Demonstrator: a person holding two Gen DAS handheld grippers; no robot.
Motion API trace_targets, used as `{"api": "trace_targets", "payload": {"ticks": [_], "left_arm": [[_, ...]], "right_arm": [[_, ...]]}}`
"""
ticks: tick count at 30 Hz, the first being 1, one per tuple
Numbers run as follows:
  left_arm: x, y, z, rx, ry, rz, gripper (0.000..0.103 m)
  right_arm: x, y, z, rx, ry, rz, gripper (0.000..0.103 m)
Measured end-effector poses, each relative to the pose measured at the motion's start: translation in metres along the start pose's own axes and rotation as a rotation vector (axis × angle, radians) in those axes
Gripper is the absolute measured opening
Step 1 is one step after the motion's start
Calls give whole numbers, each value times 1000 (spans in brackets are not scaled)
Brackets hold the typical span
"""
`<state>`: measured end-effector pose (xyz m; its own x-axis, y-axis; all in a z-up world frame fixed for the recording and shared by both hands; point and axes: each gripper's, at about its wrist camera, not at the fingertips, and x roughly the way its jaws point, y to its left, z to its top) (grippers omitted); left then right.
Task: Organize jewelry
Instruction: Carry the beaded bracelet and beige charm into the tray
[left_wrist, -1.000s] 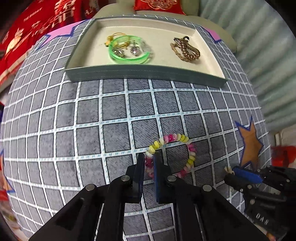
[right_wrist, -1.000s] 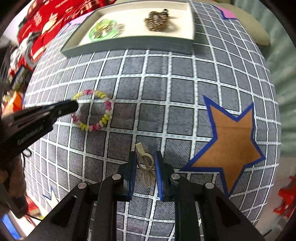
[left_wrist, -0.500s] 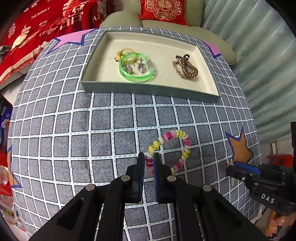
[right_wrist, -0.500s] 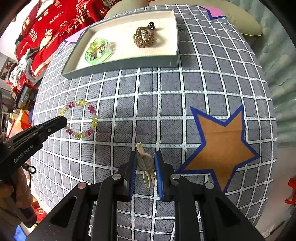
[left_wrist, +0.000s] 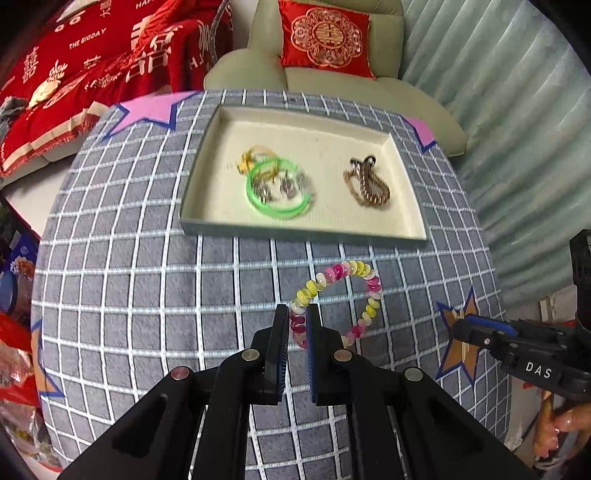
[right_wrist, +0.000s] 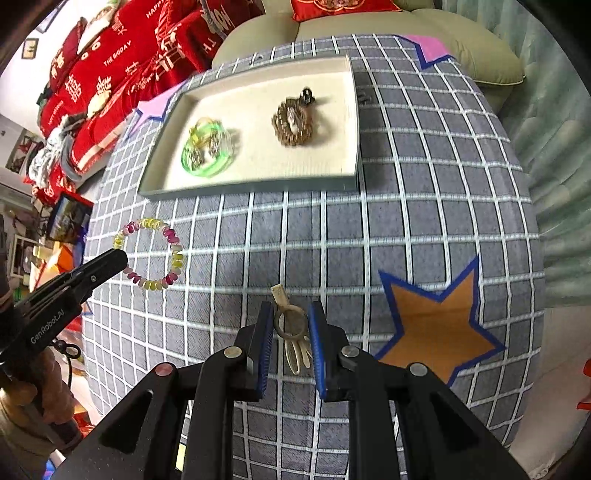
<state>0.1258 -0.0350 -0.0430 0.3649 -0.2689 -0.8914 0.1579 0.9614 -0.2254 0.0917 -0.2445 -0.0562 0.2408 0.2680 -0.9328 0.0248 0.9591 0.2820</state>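
Your left fingers (left_wrist: 297, 325) are clenched on the beaded bracelet (left_wrist: 338, 295), which hangs from them above the checked surface (left_wrist: 147, 295). Your right fingers (right_wrist: 291, 325) grasp a pale ring-topped hair clip (right_wrist: 293, 332). You're mid-carry; next, bring both over the tray (left_wrist: 417, 225) and release (clear its near wall first). Two pieces are in hand; the tray holds one green bangle (left_wrist: 275, 192), one brown chain (left_wrist: 367, 182) and small pieces too blurred to count.
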Motion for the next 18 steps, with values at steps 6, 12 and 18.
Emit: {"api": "trace_targets", "payload": {"ticks": [6,12,18], "left_arm": [[-6,2,25,4,-45,8,19],[-2,8,55,-5,-80,22,19],[15,12,80,-8,-90,51,19]], "right_arm": [[-9,-2,32,-5,-31,17,21],[-11,-1,69,-16,-65,30,21],[4,3,107,-12,-69,52,21]]}}
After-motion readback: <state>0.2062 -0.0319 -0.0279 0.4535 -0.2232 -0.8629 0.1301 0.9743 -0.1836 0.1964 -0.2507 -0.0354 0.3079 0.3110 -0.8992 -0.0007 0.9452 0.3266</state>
